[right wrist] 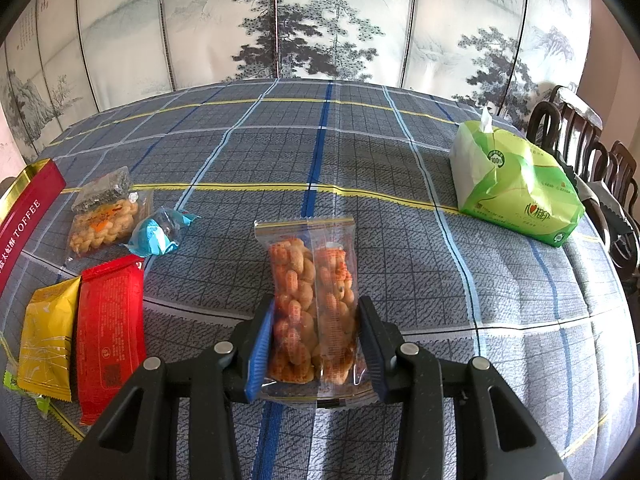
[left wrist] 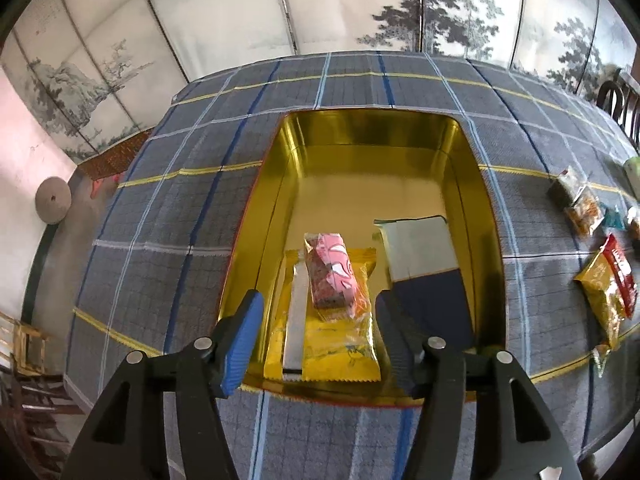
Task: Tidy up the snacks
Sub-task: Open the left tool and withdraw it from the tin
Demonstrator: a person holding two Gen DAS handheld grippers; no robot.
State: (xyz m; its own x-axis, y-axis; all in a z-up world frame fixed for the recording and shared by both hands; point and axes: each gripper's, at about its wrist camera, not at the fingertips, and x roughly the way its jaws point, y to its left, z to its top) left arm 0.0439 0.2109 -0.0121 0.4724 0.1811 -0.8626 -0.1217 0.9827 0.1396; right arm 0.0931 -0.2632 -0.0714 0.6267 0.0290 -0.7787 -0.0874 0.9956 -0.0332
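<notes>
Now, with the right gripper (right wrist: 316, 344) clamped on the clear peanut packet (right wrist: 314, 304) over the counter's near middle, carry it level into the gold tin (left wrist: 476, 184) beside the pink snack (left wrist: 330, 276), where the left gripper (left wrist: 316, 324) hovers wide and empty.

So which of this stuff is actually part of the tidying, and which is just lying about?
Part of the job:
gold tin
pink snack and yellow packet already inside it
clear peanut packet gripped by the right gripper
red packet waiting on the cloth

Just lying about:
green tissue pack
painted screen
chairs
</notes>
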